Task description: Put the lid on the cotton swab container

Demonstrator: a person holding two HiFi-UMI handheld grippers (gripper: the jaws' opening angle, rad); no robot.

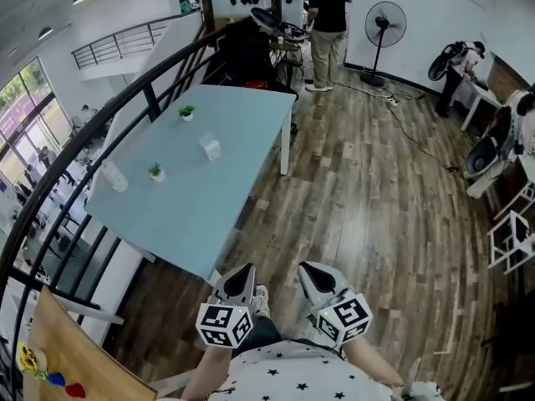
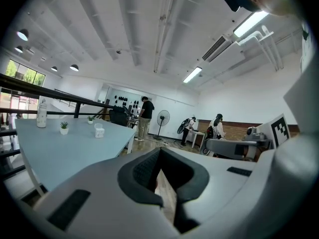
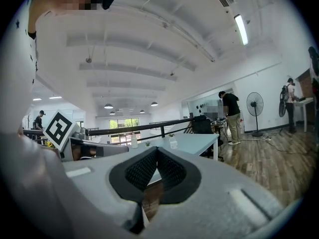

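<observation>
Not begun: left claw (image 1: 241, 274), right claw (image 1: 316, 276) pinched shut, empty; next, reach the small clear container (image 1: 211, 147) on the pale blue tabletop (image 1: 196, 207).

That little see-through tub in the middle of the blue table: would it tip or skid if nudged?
The small translucent plastic container looks light for its size, so a nudge would probably skid it across the smooth light-blue tabletop. It looks short and blocky, so tipping seems less likely.
</observation>
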